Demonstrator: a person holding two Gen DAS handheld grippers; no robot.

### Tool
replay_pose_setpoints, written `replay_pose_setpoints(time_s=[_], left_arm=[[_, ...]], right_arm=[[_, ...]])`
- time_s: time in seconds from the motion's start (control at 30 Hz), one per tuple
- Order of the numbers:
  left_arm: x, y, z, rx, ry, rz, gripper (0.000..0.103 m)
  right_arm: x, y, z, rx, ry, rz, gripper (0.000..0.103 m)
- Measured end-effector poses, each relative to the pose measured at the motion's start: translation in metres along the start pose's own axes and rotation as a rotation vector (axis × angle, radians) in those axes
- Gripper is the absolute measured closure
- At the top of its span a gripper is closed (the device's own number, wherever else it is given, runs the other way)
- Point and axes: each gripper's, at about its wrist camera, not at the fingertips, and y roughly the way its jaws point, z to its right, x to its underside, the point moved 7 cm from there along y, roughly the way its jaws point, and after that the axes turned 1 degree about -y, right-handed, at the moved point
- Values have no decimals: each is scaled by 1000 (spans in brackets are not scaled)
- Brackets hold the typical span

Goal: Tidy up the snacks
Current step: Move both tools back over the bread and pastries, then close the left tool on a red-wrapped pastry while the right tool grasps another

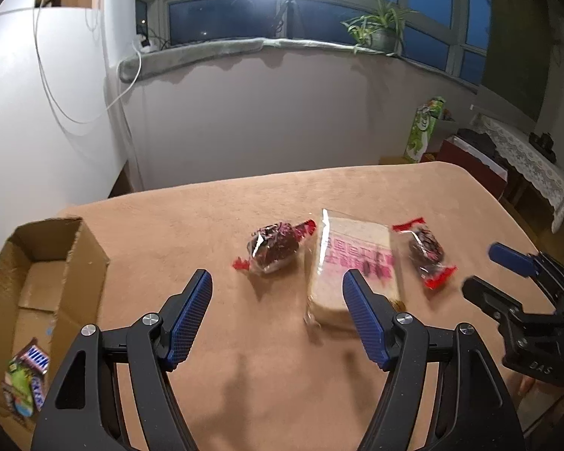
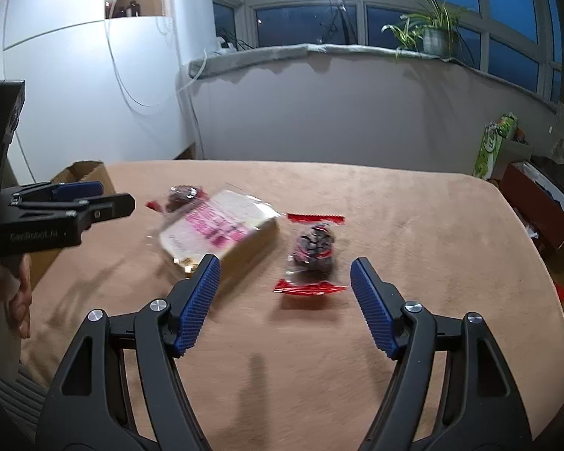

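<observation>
From the left wrist, three wrapped snacks lay on the tan surface (image 1: 206, 394): one left dark cake (image 1: 274, 248), one bread pack (image 1: 351, 263), one right dark cake (image 1: 425, 251). One cardboard box (image 1: 71, 259) held a few more packets (image 1: 28, 379). The left gripper (image 1: 278, 315) tilted downward, fingers spread apart, gripping nothing.

From the right wrist, the same three snacks showed. The right gripper (image 2: 285, 306) angled downward just short of the right dark cake (image 2: 314, 251), fingers apart and empty.

Both wrist views tilt down, near – share table (image 1: 206, 206).
</observation>
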Motion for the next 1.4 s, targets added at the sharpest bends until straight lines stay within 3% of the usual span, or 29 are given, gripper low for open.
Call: replay_pose_setpoints(time_s=[0.4,0.73,0.87,0.97,1.07,1.13,1.4], left_arm=[[10,49,-33,-72,-38,-88,31],[-5,81,-9,5,35,-121,31],[-10,90,-2,48,59,-122,31],[-16,96,-1,66,73,-121,31],[-16,101,0,107,70,-133,35],[-13,104,3,130,73,-147,46],[-11,97,3,133,63,-129,55]], right_arm=[[7,44,19,39,-19,-121,29],[12,77,25,22,-27,-242,28],[8,86,32,36,-13,-258,20],[4,90,36,26,6,-248,20],[4,91,39,-5,25,-244,38],[4,90,39,-4,23,-241,40],[5,84,41,0,25,-225,48]])
